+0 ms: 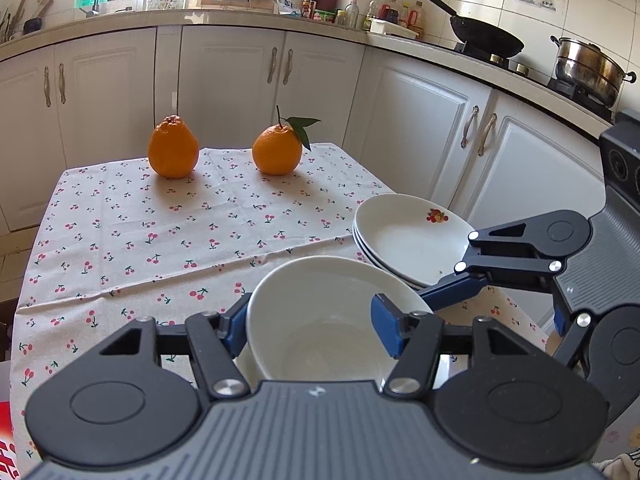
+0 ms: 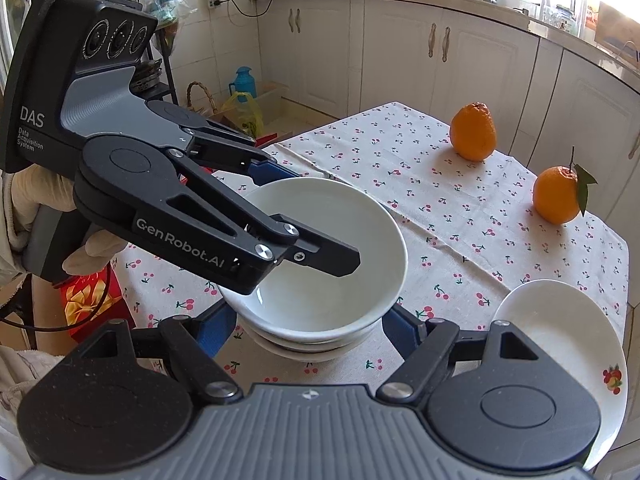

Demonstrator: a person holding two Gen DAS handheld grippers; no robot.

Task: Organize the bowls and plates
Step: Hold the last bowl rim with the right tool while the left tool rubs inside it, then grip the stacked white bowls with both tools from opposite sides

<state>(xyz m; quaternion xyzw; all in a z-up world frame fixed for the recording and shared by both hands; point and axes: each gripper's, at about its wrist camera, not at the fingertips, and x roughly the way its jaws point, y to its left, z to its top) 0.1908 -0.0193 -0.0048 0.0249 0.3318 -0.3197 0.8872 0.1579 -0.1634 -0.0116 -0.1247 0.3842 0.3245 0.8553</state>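
Observation:
A stack of white bowls (image 2: pixel 320 332) stands on the cherry-print tablecloth (image 1: pixel 160 232). The top bowl (image 1: pixel 320 312) sits nested in it. My left gripper (image 1: pixel 308 316) straddles that bowl's wall, one blue pad outside the rim and the other well inside, so it is open. In the right wrist view the left gripper (image 2: pixel 320 216) reaches in from the left. My right gripper (image 2: pixel 308 328) has its blue pads against both sides of the lower bowls. Its blue finger (image 1: pixel 452 288) comes in from the right. A stack of white plates (image 1: pixel 408 236) with a fruit print lies beside the bowls.
Two oranges (image 1: pixel 174 152) (image 1: pixel 277 151) stand at the far side of the table; the right one has a leaf. White cabinets (image 1: pixel 232 80) ring the table, with a wok (image 1: pixel 486 36) and a steel pot (image 1: pixel 588 68) on the stove. A gloved hand (image 2: pixel 28 200) holds the left gripper.

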